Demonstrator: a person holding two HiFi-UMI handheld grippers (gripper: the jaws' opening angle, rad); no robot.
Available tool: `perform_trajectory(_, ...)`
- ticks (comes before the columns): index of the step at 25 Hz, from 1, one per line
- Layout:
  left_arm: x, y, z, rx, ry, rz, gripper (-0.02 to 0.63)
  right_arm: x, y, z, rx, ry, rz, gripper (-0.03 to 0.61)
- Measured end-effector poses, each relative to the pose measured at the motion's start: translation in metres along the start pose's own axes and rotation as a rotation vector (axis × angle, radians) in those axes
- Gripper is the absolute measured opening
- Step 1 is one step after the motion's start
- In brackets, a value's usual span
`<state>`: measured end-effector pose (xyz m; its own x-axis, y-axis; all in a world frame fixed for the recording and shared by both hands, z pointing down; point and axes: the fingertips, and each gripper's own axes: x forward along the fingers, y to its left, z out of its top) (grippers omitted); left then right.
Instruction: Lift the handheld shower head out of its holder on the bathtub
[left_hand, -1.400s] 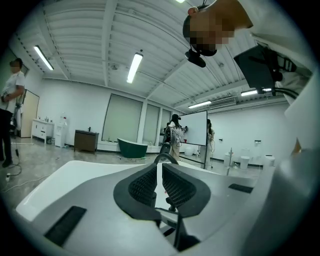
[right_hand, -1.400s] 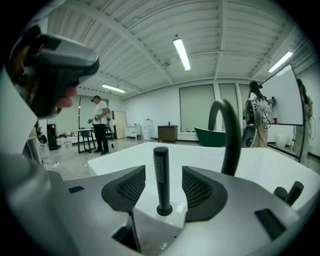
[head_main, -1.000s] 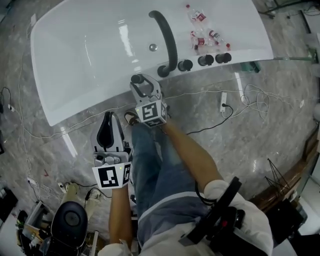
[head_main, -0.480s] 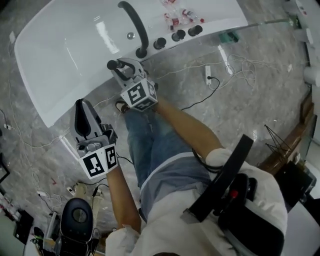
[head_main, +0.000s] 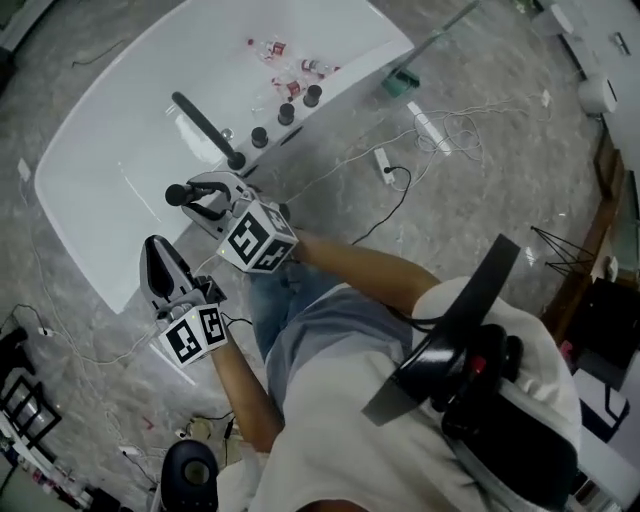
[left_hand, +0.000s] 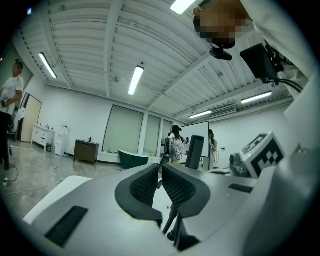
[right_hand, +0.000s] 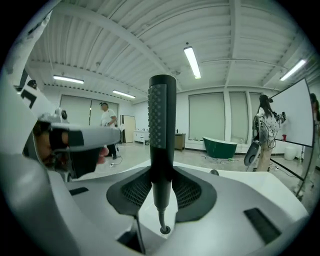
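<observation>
The black handheld shower head (right_hand: 162, 125) stands upright between my right gripper's (right_hand: 161, 192) pads, which are shut on its handle. A thin black hose (right_hand: 160, 217) runs down from it to the white bathtub (right_hand: 280, 187) below. In the head view the right gripper (head_main: 200, 195) hangs over the tub's near rim (head_main: 130, 275) with the shower head's end (head_main: 177, 194) sticking out to the left. My left gripper (head_main: 157, 265) is beside it, nearer the person, shut with nothing in it (left_hand: 161, 180). From the left gripper view the shower head (left_hand: 194, 152) shows upright at the right.
On the tub deck stand a long black spout (head_main: 207, 130), three black knobs (head_main: 286, 113) and several small bottles (head_main: 288, 72). Cables and a power strip (head_main: 383, 160) lie on the marble floor. People stand in the distance (right_hand: 264, 132), near a green tub (right_hand: 220, 147).
The right gripper has closed on the shower head and risen with it away from the tub deck. The left gripper has risen too. The head view has swung, and the tub now looks smaller.
</observation>
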<state>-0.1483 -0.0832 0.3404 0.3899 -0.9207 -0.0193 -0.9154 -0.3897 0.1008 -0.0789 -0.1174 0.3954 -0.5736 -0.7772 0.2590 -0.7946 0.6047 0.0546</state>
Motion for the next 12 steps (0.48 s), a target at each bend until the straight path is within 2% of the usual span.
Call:
perform_trajectory(5, 0.023, -0.020, 0.047, 0.003, -0.004, -0.018, 0.020, -0.035, -0.023, 0.073, 0.022, -0.031, 0.032, 0.133)
perform_trajectory(12, 0.061, -0.001, 0.114, 0.046, -0.003, -0.036, 0.020, -0.037, -0.040, 0.148, 0.056, -0.076, 0.025, 0.133)
